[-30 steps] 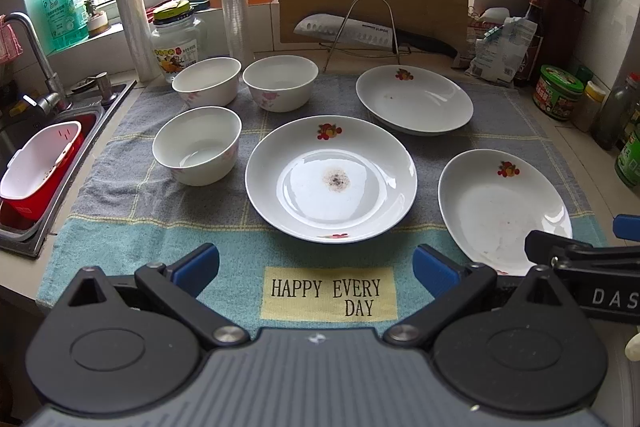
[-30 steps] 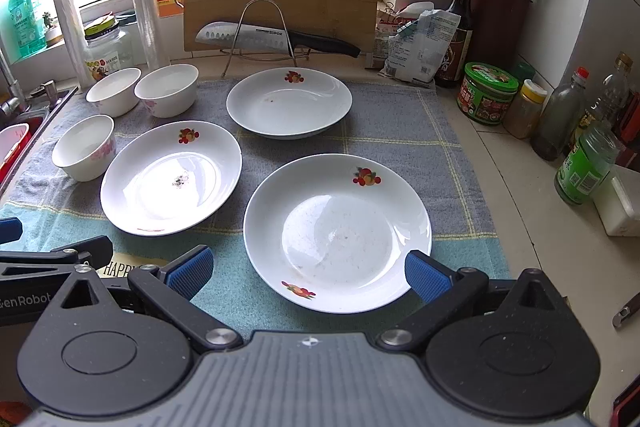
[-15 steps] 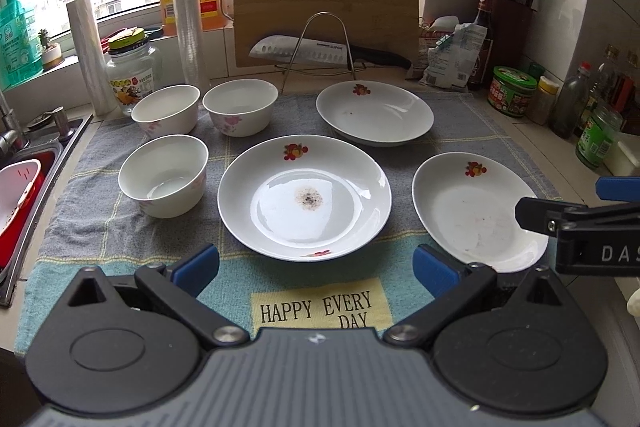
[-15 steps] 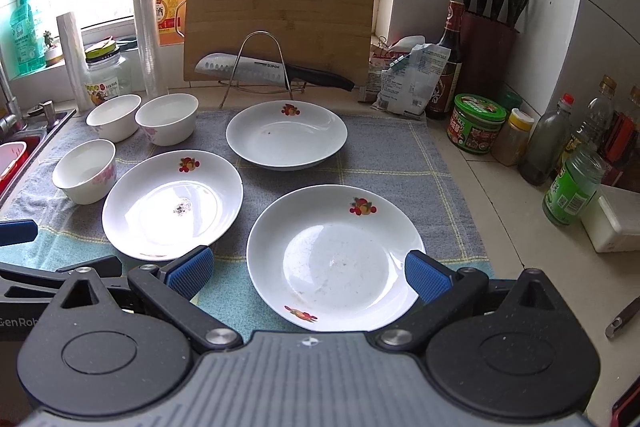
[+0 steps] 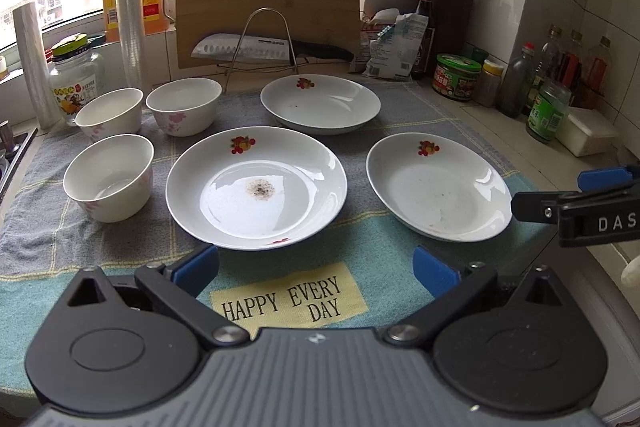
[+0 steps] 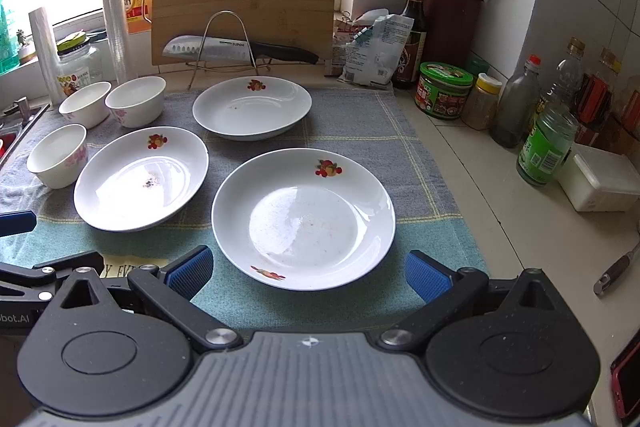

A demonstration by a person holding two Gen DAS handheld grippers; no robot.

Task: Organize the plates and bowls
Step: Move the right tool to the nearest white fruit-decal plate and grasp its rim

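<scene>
Around the middle plate: bare towel in front gives open approach; three bowls crowd its left, a second plate its right, a third plate and the knife rack behind.

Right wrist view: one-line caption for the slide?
Open right gripper poised over the near plate; two more plates and three bowls wait on the towel.

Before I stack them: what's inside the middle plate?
The middle plate holds only a small dark, speckled stain at its centre and a sheen that may be water or glare. Nothing sits in it. Its underside and the towel beneath are hidden.
</scene>
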